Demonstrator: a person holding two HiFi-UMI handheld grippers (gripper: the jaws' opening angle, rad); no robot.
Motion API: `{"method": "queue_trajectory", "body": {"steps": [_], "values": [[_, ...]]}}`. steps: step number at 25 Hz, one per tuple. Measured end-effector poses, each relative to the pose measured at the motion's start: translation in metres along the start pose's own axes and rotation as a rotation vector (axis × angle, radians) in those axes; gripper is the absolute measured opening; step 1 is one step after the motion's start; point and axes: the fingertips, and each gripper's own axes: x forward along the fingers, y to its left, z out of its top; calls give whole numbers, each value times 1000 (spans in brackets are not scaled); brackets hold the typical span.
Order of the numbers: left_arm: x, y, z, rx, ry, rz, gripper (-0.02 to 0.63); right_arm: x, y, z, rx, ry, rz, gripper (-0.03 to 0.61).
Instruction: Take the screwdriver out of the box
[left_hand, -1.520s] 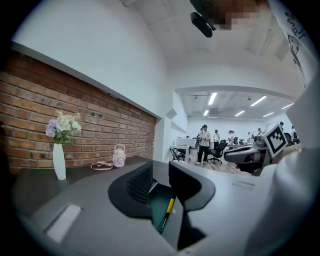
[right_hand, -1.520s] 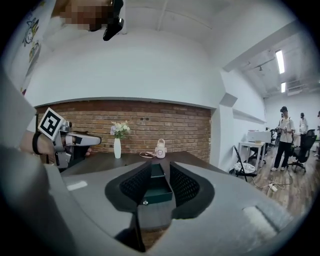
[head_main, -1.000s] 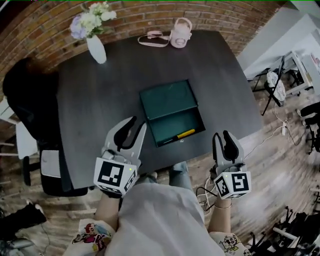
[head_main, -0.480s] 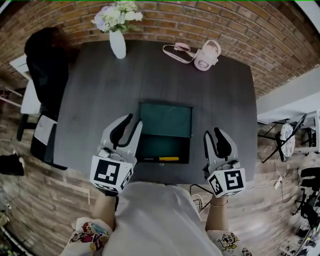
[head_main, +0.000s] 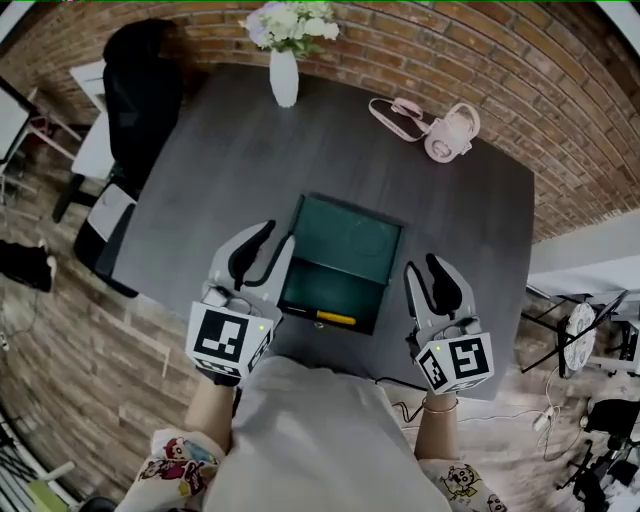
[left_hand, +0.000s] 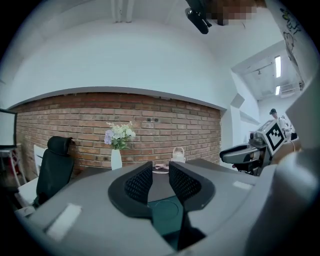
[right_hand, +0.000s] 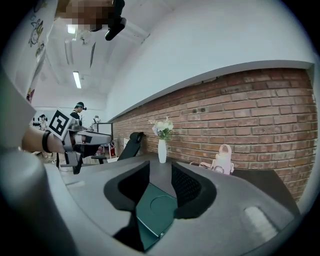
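An open dark green box (head_main: 345, 240) lies on the dark table (head_main: 220, 180), lid folded back toward the wall. The screwdriver (head_main: 333, 318), with a yellow handle and black shaft, lies along the front of the tray. My left gripper (head_main: 272, 240) hovers by the box's left side, open with nothing between its fingers; its own view shows the gripper (left_hand: 160, 172) over the green box (left_hand: 165, 215). My right gripper (head_main: 422, 265) hovers to the right of the box, its jaws opening and empty. In the right gripper view, that gripper (right_hand: 161, 175) frames the box (right_hand: 155, 210).
A white vase of flowers (head_main: 284, 75) stands at the table's far edge, and a pink bag (head_main: 445, 135) lies at the far right. A black chair (head_main: 140, 90) sits off the far left corner. A brick wall runs behind the table.
The head view has swung round, so the box now sits squarely between the two grippers. The right gripper has come in from off the table's edge to beside the box. The left has barely shifted.
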Motion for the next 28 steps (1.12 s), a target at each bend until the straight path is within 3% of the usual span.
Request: {"method": "queue_trajectory", "body": {"steps": [15,21,28], "values": [[-20,-2,-11,-10,-2,-8,100,5,30,-1,-39,37,101,146],[-25,-3,-21,-30,1,-8,98,16,51,-15,-92,138,218,146],[-31,-4,-36,-38,21,-12,95,27,85,-61,-166,344,414,155]]}}
